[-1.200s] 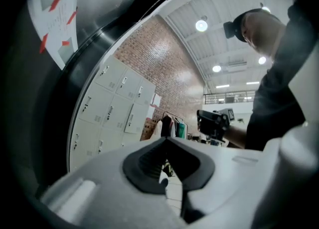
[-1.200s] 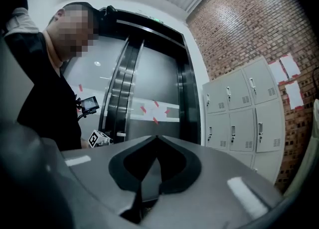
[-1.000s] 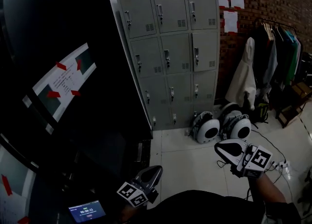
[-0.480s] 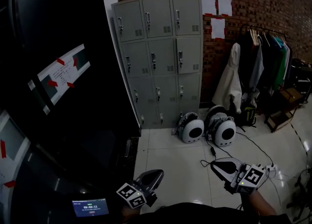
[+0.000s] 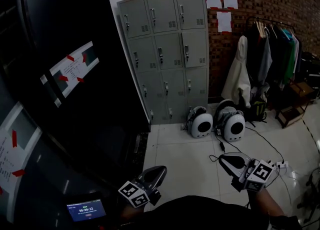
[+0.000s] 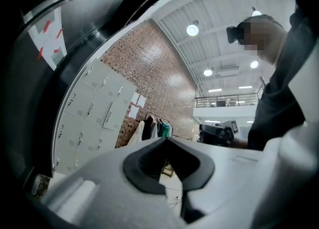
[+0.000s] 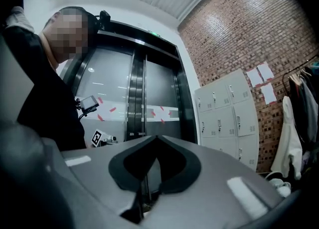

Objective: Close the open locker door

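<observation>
The grey locker bank (image 5: 166, 54) stands against the brick wall, far ahead of both grippers. From this distance I cannot tell which of its doors stands open. It also shows small in the left gripper view as lockers (image 6: 87, 118) and in the right gripper view as lockers (image 7: 227, 118). My left gripper (image 5: 161, 171) is low in the head view, shut and empty, its tips meeting at the left gripper (image 6: 166, 141). My right gripper (image 5: 223, 159) hovers over the tiled floor, also shut with nothing in it, its tips touching at the right gripper (image 7: 155, 137).
Two round white backpacks (image 5: 201, 123) sit on the floor before the lockers. A clothes rack (image 5: 272, 49) and a white coat (image 5: 240, 76) stand to the right. A cable and power strip (image 5: 280, 165) lie near my right gripper. A dark glass wall (image 5: 75, 74) lines the left.
Both grippers have moved along with the person across the floor, and the right one sits lower in the head view. The lockers have shifted slightly left. Both pairs of jaws stay shut.
</observation>
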